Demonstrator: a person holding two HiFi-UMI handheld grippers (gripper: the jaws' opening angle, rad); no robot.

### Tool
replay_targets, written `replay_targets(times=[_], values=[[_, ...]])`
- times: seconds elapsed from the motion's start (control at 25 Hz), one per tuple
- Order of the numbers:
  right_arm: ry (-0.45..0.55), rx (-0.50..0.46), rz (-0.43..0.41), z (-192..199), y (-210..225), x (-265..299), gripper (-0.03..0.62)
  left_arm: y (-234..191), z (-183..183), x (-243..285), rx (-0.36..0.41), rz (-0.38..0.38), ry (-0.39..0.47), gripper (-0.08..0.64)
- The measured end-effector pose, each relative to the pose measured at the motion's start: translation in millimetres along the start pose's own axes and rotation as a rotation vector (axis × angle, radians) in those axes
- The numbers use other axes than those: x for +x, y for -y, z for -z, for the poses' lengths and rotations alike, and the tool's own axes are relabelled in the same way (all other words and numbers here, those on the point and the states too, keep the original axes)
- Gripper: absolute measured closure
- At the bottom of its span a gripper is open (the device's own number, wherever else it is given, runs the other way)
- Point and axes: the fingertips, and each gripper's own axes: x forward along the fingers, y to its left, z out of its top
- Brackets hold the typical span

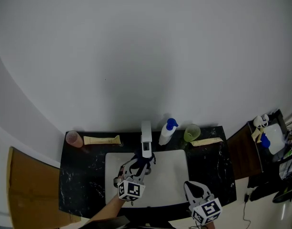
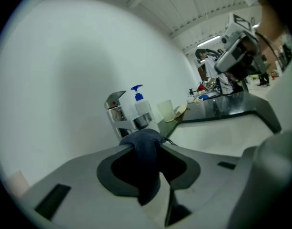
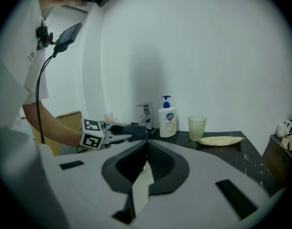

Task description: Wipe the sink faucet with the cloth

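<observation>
Gripping the dark cloth (image 1: 144,161) in the left gripper (image 1: 140,165), just at the faucet (image 1: 146,138) spout, far side of the sink (image 1: 170,178); holding the right gripper (image 1: 193,187) closed, empty, near right

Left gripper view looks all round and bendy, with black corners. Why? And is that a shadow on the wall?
Left gripper view: a wide-angle lens curves the counter edge and darkens the corners, and the close cloth looks soft. Head view: yes, a faint shadow falls on the wall above the faucet.
</observation>
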Motion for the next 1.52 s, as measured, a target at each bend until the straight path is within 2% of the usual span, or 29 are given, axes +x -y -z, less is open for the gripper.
replay_targets(times=[0.12, 0.28, 0.64, 0.84, 0.96, 1.12, 1.24, 1.4, 1.44, 1.52], values=[[0.004, -0.005, -0.01, -2, -5, 3, 0.586, -27, -5, 30, -0.008, -0.047, -0.009, 0.442], [0.004, -0.001, -0.017, 2, -11, 4, 0.586, -31, -17, 42, 0.051, -0.024, 0.012, 0.442], [0.007, 0.012, 0.01, 1, -3, -2, 0.586, 10, -10, -29, 0.061, 0.03, 0.043, 0.442], [0.01, 0.003, 0.003, -2, -8, -1, 0.586, -19, 2, 7, -0.018, -0.012, -0.01, 0.442], [0.01, 0.001, -0.001, -3, -13, 0, 0.586, -28, -8, 30, -0.004, -0.006, -0.011, 0.442], [0.011, 0.01, -0.001, 1, -15, -2, 0.586, -19, -17, 26, 0.021, 0.012, 0.01, 0.442], [0.011, 0.01, 0.0, 0, -13, -2, 0.586, -2, -15, 5, 0.047, 0.045, 0.025, 0.442], [0.014, 0.008, -0.003, 0, -10, 1, 0.586, 38, -10, -18, 0.145, 0.164, 0.051, 0.442], [0.016, 0.005, -0.006, -1, -11, 3, 0.586, 41, -5, -19, 0.136, 0.172, 0.042, 0.442], [0.021, 0.002, -0.011, -3, -11, 5, 0.586, 36, 6, -11, 0.067, 0.176, 0.005, 0.442]])
